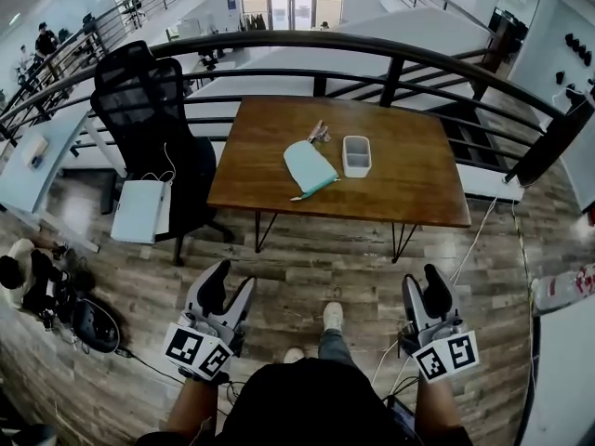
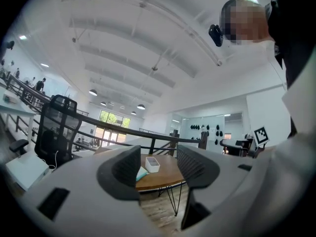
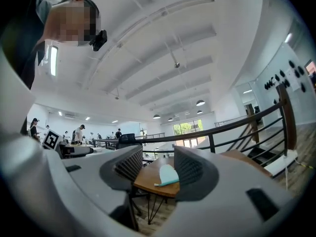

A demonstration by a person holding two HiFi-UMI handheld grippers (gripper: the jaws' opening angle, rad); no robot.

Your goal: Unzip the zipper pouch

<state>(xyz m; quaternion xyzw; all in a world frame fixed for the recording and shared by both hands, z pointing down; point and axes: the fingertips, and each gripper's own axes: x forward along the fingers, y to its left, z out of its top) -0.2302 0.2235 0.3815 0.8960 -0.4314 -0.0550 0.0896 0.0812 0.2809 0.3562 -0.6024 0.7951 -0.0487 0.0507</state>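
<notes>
A teal zipper pouch (image 1: 310, 167) lies flat near the middle of the brown wooden table (image 1: 409, 184), with a small bunch of metal bits (image 1: 319, 133) at its far end. I stand well back from the table, and both grippers hang low over the floor, far from the pouch. My left gripper (image 1: 230, 291) is open and holds nothing. My right gripper (image 1: 424, 292) is also open and empty. Between the left gripper's jaws (image 2: 158, 169) the distant pouch (image 2: 142, 173) shows. The right gripper view frames the pouch (image 3: 168, 176) between its own parted jaws (image 3: 158, 169).
A white rectangular bin (image 1: 356, 155) stands just right of the pouch. A black office chair (image 1: 149, 119) with a white bag (image 1: 141, 210) on it sits left of the table. A dark railing (image 1: 372, 49) runs behind. My shoe (image 1: 332, 316) is on the wood floor.
</notes>
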